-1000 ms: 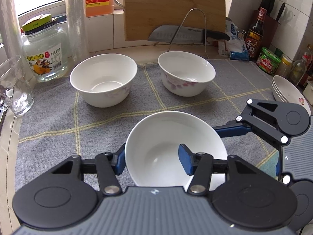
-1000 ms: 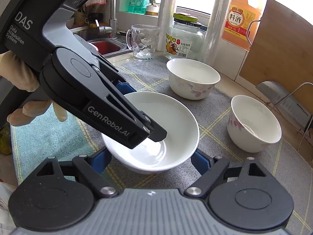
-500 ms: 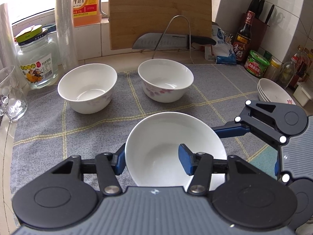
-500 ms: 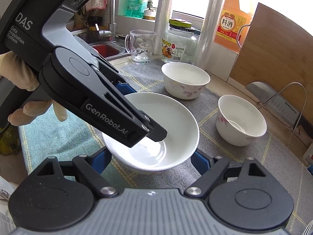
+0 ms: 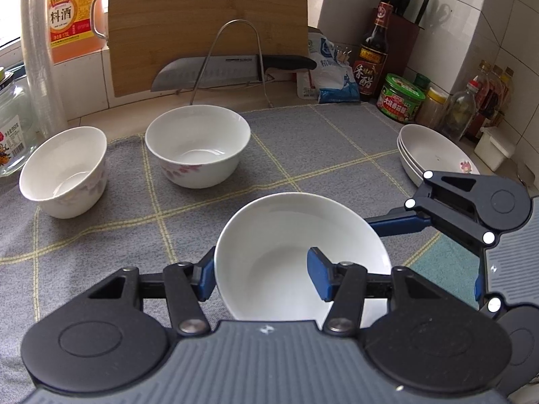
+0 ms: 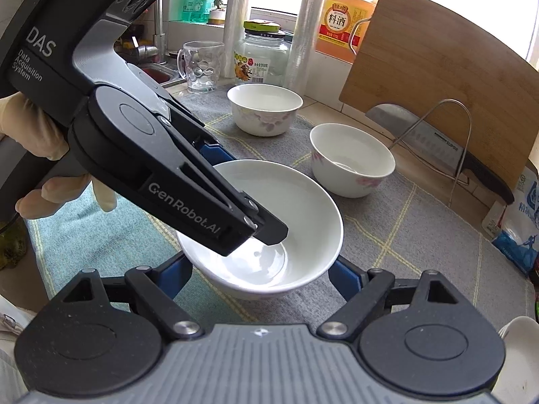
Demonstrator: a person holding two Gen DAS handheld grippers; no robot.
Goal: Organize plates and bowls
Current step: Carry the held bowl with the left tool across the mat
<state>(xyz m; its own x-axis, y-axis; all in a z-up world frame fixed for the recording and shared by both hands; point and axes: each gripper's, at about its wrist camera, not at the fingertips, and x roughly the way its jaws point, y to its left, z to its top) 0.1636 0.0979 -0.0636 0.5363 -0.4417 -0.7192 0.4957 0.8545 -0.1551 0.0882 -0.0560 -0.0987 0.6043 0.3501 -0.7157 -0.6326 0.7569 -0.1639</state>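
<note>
left gripper (image 5: 262, 274) pinches the near rim of an empty shallow white bowl (image 5: 296, 252); right gripper (image 6: 259, 279) clasps its sides. two empty deep bowls (image 5: 198, 144) stand far left on the mat (image 5: 320, 155), stacked plates (image 5: 427, 151) far right.

Both views sit close above the worktop, each riding on a gripper and looking steeply down along its fingers. The left wrist view faces the back wall and the right corner, with the board (image 5: 209, 27) ahead. The right wrist view looks across toward the window and sink end. Both share the held bowl (image 5: 296, 262), the 2 back bowls (image 6: 266, 107), the mat (image 5: 303, 141) and the board.
</note>
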